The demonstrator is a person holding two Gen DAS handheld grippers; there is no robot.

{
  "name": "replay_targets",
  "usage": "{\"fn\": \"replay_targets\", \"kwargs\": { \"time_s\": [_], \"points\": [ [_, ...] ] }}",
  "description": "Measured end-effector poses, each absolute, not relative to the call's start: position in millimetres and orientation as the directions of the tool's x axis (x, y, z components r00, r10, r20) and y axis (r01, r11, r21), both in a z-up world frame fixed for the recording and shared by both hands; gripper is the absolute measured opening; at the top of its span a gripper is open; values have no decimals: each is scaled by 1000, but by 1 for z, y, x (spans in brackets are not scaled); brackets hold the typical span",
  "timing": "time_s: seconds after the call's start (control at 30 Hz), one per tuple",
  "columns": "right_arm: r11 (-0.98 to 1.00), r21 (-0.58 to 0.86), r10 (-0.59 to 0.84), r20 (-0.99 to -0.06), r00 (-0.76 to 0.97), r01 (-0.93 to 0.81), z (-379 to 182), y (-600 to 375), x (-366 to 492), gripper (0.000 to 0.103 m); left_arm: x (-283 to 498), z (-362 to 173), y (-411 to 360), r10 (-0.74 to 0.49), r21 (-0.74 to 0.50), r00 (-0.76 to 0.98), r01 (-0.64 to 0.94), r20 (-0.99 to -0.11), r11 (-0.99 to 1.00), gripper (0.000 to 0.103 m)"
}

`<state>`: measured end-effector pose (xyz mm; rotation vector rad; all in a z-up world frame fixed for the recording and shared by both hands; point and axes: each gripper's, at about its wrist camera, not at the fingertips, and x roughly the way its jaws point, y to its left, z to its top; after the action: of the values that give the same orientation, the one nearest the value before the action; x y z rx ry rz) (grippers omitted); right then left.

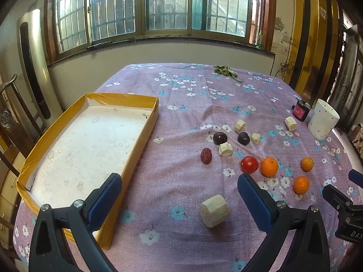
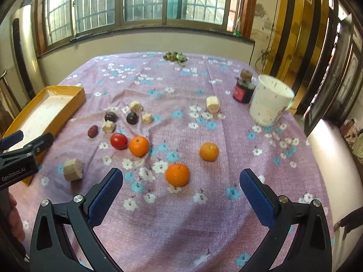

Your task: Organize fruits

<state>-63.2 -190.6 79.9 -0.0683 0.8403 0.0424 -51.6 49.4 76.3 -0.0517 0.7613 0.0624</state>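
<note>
Three oranges [image 2: 177, 174], [image 2: 139, 146], [image 2: 209, 151], a red tomato [image 2: 118, 141], two dark plums [image 2: 132, 117], a red date [image 2: 92, 131] and several pale cut chunks [image 2: 72, 170] lie on the purple floral cloth. A shallow yellow-rimmed tray [image 1: 127, 133] with a bare white floor sits at the left. My left gripper [image 1: 179, 187] is open above the cloth, with a pale chunk [image 1: 214, 210] just below and between its fingers. My right gripper [image 2: 181, 181] is open, with the nearest orange between its fingertips' line. The left gripper also shows in the right wrist view [image 2: 25, 145].
A white cup [image 2: 268, 99] and a dark jar [image 2: 244, 89] stand at the right rear. Dried green leaves [image 2: 175, 56] lie at the table's far edge. A wooden chair [image 1: 11, 124] stands left of the table. The table edge drops off at the right.
</note>
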Motion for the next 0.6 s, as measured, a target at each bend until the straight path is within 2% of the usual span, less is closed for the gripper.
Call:
{"fn": "replay_targets", "kwargs": {
  "time_s": [0.23, 0.4, 0.5, 0.53, 0.6],
  "points": [
    [993, 69, 110, -810, 576, -92, 52, -206, -43, 102, -49, 68, 47, 79, 44, 713, -67, -697, 997, 103],
    [987, 94, 151, -836, 527, -134, 34, -199, -26, 84, -48, 65, 44, 82, 70, 700, -46, -709, 996, 103],
    [983, 95, 163, -850, 501, -158, 25, -195, -19, 66, -47, 63, 41, 77, 79, 689, -28, -720, 996, 103],
    [981, 106, 175, -854, 490, -164, 22, -195, -17, 58, -47, 63, 40, 75, 81, 688, -24, -722, 996, 103],
    [979, 115, 182, -860, 477, -166, 18, -197, -15, 49, -45, 62, 39, 72, 82, 686, -17, -724, 996, 103]
  ]
}}
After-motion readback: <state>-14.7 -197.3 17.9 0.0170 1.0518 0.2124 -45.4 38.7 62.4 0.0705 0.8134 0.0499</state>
